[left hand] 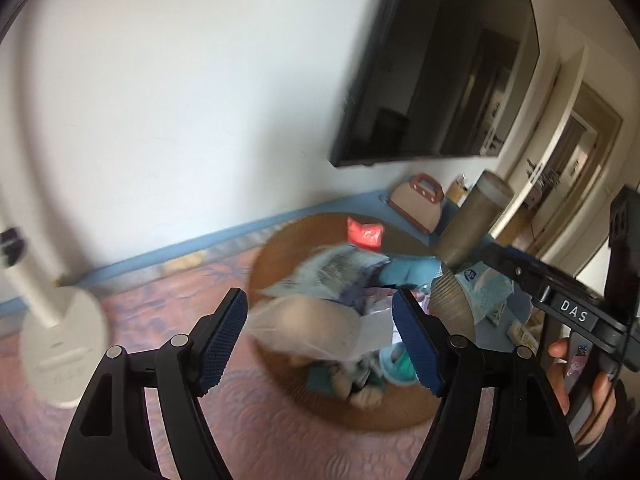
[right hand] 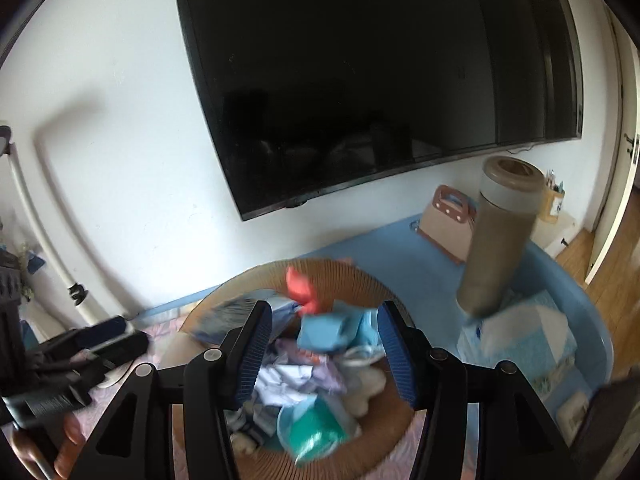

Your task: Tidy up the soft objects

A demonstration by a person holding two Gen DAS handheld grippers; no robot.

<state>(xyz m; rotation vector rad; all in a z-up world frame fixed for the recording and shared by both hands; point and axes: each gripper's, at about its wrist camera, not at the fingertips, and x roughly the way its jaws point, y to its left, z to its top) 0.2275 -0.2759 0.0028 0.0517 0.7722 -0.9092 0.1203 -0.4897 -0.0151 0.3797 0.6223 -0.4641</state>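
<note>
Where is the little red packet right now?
The small red packet lies at the far side of the round woven basket, nearest the wall under the big black TV, with a light blue cloth bundle just in front of it.

Surface as I see it: pink patterned cloth (left hand: 224,412) with a blue border along the wall. Directly on it I count a round woven basket (right hand: 384,292), heaped with soft items; a tan cylindrical bottle (right hand: 500,240) (blurred); a beige handbag (right hand: 448,228) by the wall; a tissue pack (right hand: 524,340); and a white lamp base (left hand: 60,344).
</note>
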